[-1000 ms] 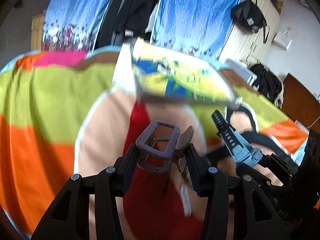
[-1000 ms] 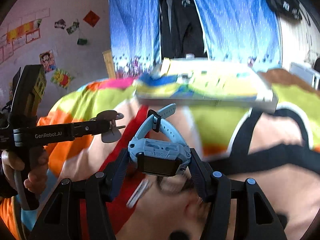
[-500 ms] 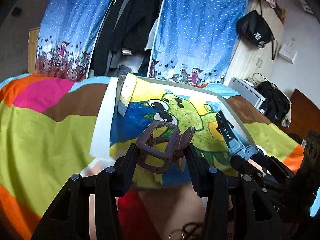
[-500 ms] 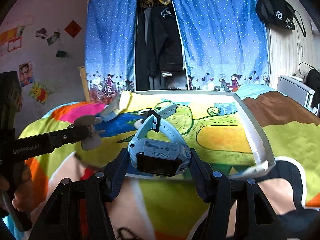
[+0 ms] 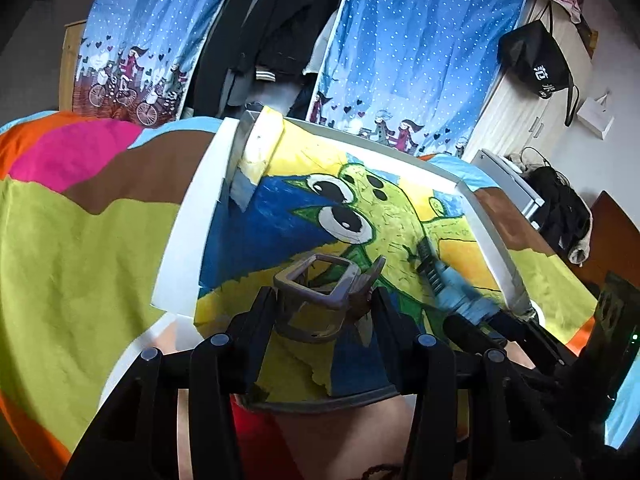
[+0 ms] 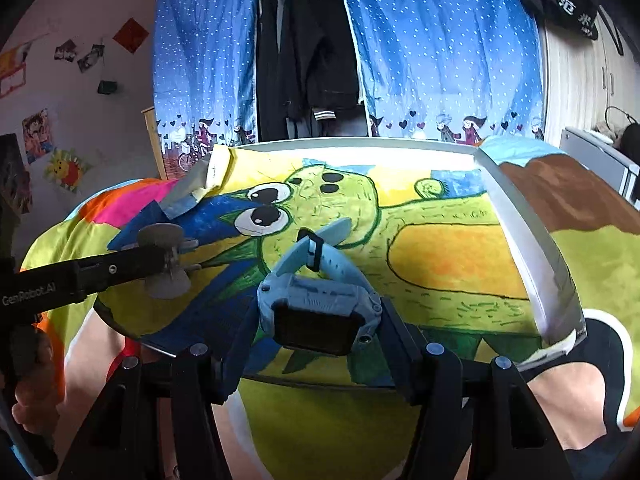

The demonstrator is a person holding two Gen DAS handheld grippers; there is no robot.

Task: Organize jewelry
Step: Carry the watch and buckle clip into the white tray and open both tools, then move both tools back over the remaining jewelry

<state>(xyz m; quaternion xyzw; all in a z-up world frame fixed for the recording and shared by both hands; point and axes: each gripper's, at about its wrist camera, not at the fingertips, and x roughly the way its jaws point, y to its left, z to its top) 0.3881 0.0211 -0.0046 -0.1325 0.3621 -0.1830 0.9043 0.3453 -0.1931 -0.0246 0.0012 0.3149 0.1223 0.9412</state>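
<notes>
A lived-in bedroom in a home; a bed spread with a patchwork-coloured blanket (image 5: pixel 80 240) fills the foreground; at 12 o'clock an open wardrobe of dark clothes (image 6: pixel 308 52) hangs between blue dotted curtains (image 6: pixel 440 48); at 9 o'clock drawings and photos (image 6: pixel 64 168) are stuck on the wall; at 2 o'clock a black bag (image 5: pixel 536 60) hangs on a pale cupboard.

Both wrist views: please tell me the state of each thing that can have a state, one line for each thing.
Left gripper: shut on the hair claw clip.
Hair claw clip: held above the box, claws closed.
Right gripper: shut on the blue watch.
Blue watch: held above the box, strap buckled in a loop.
Shallow white box: open, painted lining inside.
Blue curtains: parted, dark clothes showing between.
</notes>
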